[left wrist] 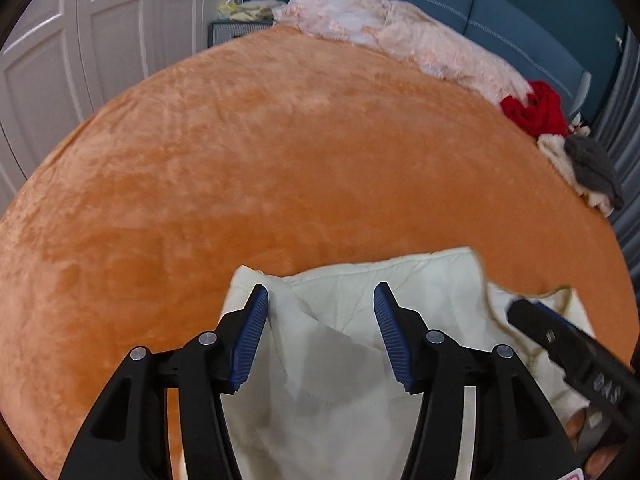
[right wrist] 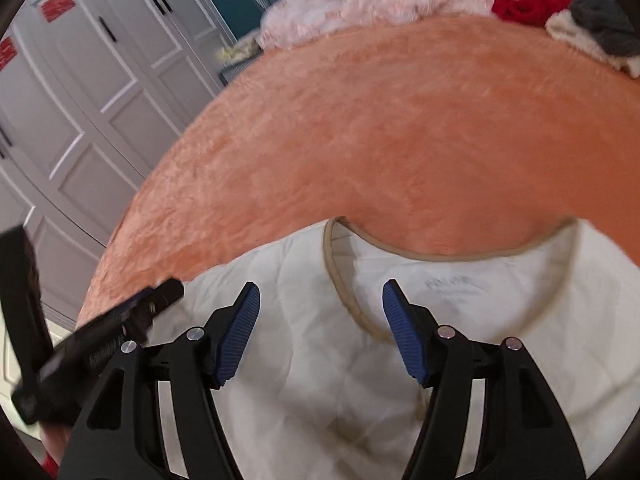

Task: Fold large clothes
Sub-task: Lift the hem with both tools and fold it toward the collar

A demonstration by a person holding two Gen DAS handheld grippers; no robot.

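Note:
A cream-white shirt (left wrist: 352, 320) with a tan-trimmed neckline (right wrist: 452, 254) lies on the orange plush bedspread (left wrist: 280, 152) at its near edge. My left gripper (left wrist: 322, 300) is open over the shirt's left part, jaws wide apart with cloth below them. My right gripper (right wrist: 320, 296) is open over the shirt just left of the collar; it holds nothing. The right gripper also shows in the left wrist view (left wrist: 560, 340) at the right, and the left gripper shows in the right wrist view (right wrist: 132, 312) at the left.
A pale pink fluffy blanket (left wrist: 400, 28) lies along the far edge of the bed. A red garment (left wrist: 536, 108) and a cream and grey pile (left wrist: 584, 168) sit at the far right. White wardrobe doors (right wrist: 80, 100) stand to the left. A blue headboard (left wrist: 500, 4) is behind.

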